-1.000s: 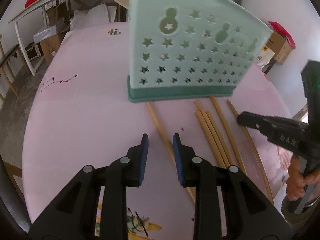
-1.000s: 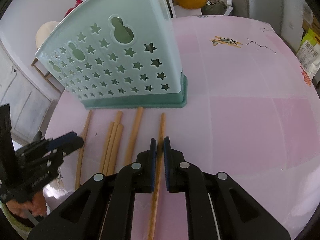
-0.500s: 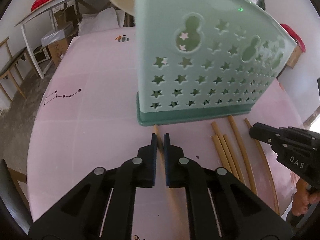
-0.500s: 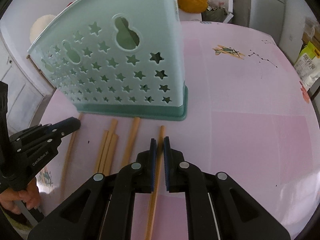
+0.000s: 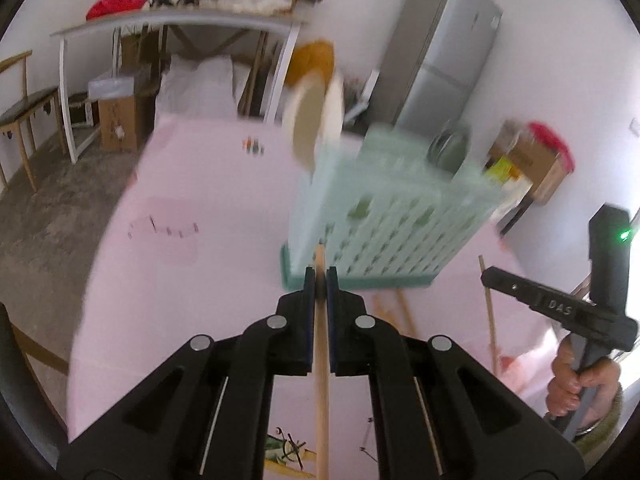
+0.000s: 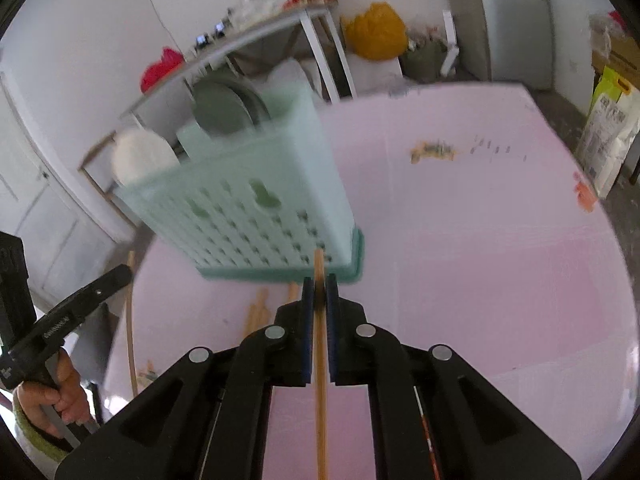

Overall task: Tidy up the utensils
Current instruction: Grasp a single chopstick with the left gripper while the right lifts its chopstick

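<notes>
A mint-green holder with star-shaped holes (image 5: 384,216) stands on the pink table (image 5: 200,280); it also shows in the right wrist view (image 6: 256,216). My left gripper (image 5: 320,276) is shut on a wooden chopstick (image 5: 321,360) and holds it lifted, tip toward the holder. My right gripper (image 6: 319,284) is shut on another wooden chopstick (image 6: 320,380), also lifted. Several more chopsticks (image 5: 400,308) lie on the table in front of the holder, also seen in the right wrist view (image 6: 256,312).
Plates (image 6: 224,108) stand behind the holder. A grey fridge (image 5: 440,52), a white side table (image 5: 180,24) and cardboard boxes (image 5: 532,160) stand around the pink table. Each view shows the other gripper at its side edge.
My left gripper closed on a chopstick and both grippers lifted their chopsticks off the table. Both views rose and now show the room beyond the holder.
</notes>
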`<state>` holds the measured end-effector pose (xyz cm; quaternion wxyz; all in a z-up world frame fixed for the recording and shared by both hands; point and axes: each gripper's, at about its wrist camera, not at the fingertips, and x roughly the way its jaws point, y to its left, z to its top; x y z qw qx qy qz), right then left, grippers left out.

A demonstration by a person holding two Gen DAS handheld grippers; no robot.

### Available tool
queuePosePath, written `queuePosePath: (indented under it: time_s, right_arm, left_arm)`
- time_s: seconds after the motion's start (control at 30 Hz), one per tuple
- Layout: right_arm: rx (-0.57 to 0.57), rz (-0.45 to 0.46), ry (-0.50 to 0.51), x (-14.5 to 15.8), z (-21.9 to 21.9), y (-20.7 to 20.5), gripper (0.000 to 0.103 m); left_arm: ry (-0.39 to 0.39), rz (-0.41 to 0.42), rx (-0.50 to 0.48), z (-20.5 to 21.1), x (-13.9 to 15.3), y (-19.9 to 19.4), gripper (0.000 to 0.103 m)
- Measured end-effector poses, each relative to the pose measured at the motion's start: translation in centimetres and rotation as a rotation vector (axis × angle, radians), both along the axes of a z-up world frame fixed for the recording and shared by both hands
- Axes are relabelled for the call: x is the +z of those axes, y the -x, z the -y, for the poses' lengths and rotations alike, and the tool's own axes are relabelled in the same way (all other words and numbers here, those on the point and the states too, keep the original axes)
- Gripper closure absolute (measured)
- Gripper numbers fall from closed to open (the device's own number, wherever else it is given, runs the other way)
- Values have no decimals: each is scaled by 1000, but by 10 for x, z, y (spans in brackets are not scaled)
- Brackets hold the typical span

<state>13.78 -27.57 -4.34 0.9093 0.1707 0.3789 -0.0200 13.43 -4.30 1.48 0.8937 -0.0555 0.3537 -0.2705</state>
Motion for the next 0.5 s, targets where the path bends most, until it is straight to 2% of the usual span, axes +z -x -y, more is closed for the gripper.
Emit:
queuePosePath:
  time_s: [0.3,0.5]
  right_arm:
    - [-13,161,5,50,10,25,97]
    - [-20,192,13,60,12,32,97]
  left_arm:
    - [253,202,15,-35,92,27,100]
    - [317,326,-12,-23,134,33,100]
